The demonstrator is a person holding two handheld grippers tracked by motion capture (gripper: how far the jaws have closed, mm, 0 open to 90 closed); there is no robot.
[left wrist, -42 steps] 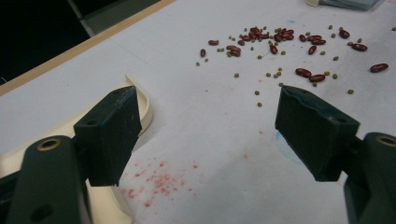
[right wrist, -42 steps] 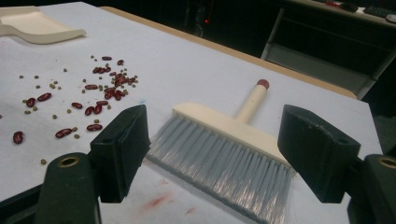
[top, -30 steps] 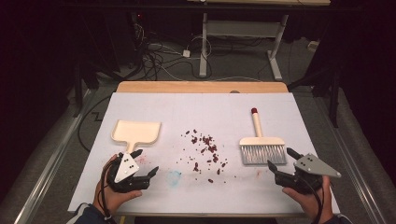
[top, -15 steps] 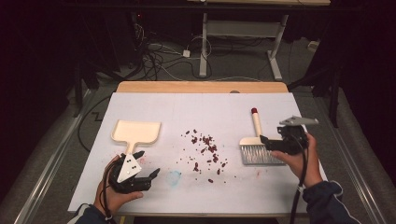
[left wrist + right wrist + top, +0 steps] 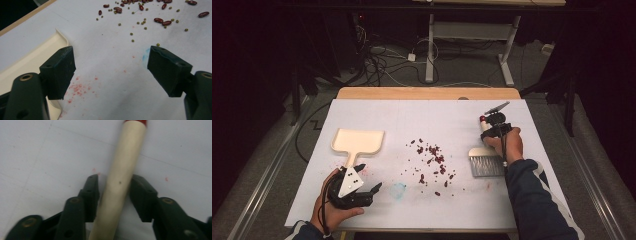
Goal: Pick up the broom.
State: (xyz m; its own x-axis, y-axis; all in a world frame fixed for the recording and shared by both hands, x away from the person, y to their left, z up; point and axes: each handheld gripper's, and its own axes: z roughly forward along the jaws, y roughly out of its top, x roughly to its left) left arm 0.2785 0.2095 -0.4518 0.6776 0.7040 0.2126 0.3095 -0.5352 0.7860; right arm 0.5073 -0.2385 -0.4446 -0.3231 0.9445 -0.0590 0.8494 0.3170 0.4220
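Beans betw. dustpan & brush.

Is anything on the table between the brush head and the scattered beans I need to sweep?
Nothing visible. The brush lies right of the beans with only bare white table cover between them. The right gripper has just closed its fingers around the brush handle; the dustpan sits on the far side.

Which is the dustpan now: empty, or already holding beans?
Empty. In the high view the dustpan shows a bare cream tray, while the beans lie scattered on the table to its right.
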